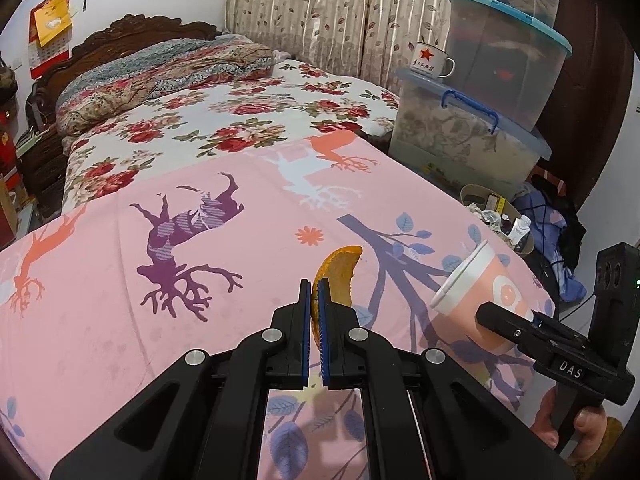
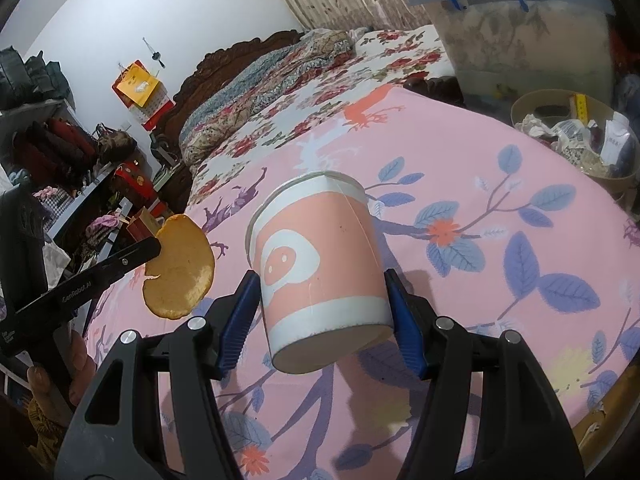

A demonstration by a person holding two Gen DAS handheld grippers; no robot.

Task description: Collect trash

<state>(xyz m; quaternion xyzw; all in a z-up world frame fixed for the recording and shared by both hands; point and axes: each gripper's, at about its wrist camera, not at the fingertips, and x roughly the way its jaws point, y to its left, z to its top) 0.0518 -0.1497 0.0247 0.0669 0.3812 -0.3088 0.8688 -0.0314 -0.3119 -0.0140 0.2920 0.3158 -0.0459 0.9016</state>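
Note:
My left gripper [image 1: 316, 292] is shut on an orange peel [image 1: 340, 276] and holds it above the pink bed sheet [image 1: 120, 320]. In the right wrist view the left gripper [image 2: 154, 246] pinches the peel [image 2: 180, 268] at its upper left edge. My right gripper [image 2: 320, 280] is shut on a pink and white paper cup [image 2: 316, 268], lifted off the sheet with its mouth pointing away. In the left wrist view the cup [image 1: 476, 292] sits in the right gripper [image 1: 496, 312] at the right. A round bin [image 2: 576, 136] holding trash stands beside the bed at the right; it also shows in the left wrist view [image 1: 496, 212].
Stacked plastic storage boxes [image 1: 496, 92] with an enamel mug [image 1: 430, 60] stand beside the bed behind the bin. A floral quilt and pillows [image 1: 160, 76] lie at the head of the bed. Clothes and cables [image 1: 560, 224] lie on the floor at the right. Cluttered shelves [image 2: 60, 160] stand at the left.

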